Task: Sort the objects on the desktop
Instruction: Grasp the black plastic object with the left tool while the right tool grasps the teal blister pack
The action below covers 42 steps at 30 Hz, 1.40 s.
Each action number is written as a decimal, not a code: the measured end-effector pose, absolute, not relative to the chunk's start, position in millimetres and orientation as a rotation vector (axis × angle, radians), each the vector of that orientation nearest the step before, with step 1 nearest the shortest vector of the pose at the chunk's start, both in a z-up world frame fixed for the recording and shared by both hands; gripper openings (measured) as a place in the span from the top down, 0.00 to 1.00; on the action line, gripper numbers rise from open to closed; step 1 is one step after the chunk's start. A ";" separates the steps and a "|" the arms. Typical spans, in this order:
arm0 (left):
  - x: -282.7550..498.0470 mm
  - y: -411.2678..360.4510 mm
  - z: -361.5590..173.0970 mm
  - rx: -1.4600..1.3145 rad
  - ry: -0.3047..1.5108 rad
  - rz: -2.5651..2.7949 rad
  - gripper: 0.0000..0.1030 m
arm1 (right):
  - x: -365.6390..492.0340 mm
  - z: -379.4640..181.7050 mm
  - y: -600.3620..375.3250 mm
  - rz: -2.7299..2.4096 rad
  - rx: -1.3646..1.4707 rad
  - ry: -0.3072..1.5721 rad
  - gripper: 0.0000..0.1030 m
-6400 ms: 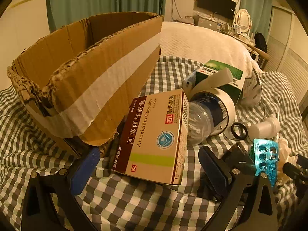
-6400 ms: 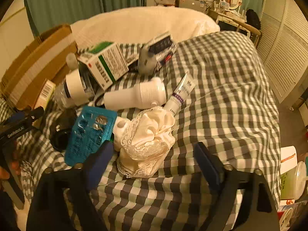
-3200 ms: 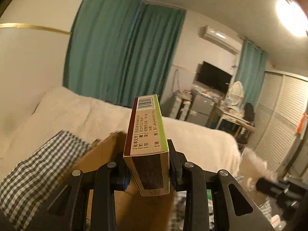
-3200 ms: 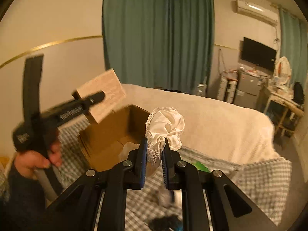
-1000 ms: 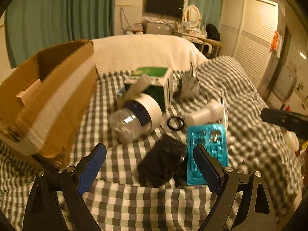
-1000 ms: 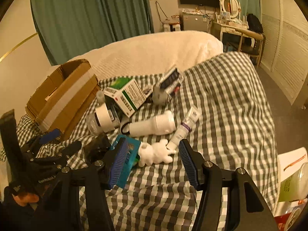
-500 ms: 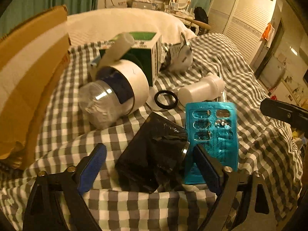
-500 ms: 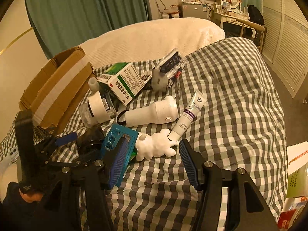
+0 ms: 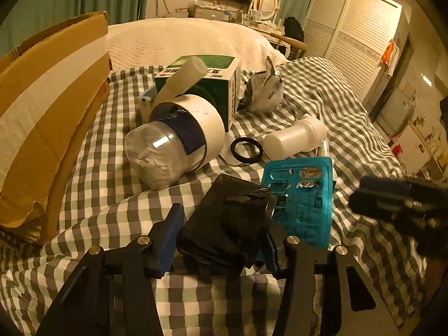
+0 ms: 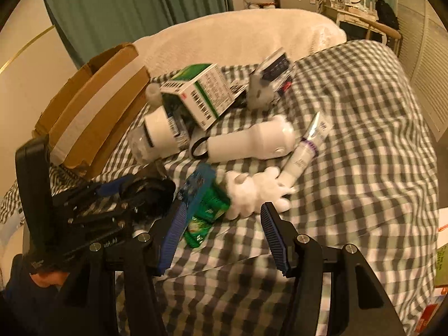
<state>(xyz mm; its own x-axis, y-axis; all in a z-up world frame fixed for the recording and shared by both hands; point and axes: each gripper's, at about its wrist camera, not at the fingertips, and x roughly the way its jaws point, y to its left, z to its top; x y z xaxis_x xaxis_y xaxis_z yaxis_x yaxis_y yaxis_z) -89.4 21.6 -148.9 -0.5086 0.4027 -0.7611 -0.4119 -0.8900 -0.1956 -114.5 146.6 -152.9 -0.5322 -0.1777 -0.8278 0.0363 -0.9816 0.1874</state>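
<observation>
While the cardboard box (image 9: 53,106) is sitting at far left, the left gripper (image 9: 221,240) is bracketing the black pouch (image 9: 226,224), jaws narrow beside it, contact unclear. Further right, the right gripper (image 10: 221,235) is hanging wide before the white glove (image 10: 254,193), lying crosswise just ahead.

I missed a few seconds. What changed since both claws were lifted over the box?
The medicine carton and lace cloth are gone from the claws. The left claw has dropped around the black pouch; the right claw hangs open by the white glove. The cardboard box and jar stayed.
</observation>
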 end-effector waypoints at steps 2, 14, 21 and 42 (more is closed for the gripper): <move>-89.6 22.3 -149.0 -1.200 0.021 2.385 0.49 | -115.2 -156.5 141.8 -2.617 1.462 -0.226 0.47; -89.2 27.8 -155.8 -1.222 0.070 2.384 0.49 | -136.0 -180.2 118.9 -2.544 1.488 -0.270 0.77; -89.3 30.6 -159.7 -1.225 0.086 2.370 0.49 | -143.3 -185.0 116.4 -2.517 1.478 -0.299 0.84; -77.8 14.7 -135.6 -1.108 -0.023 2.402 0.56 | -114.2 -138.3 128.6 -2.670 1.326 -0.255 0.93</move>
<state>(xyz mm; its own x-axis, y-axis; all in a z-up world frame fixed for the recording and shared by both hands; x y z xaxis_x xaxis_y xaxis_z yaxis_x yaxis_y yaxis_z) -77.8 14.7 -135.6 -0.5498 0.4393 -0.7105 -0.4256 -0.8792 -0.2143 -114.2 128.6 -138.3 -0.5981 -0.2082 -0.7739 0.0578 -0.9743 0.2175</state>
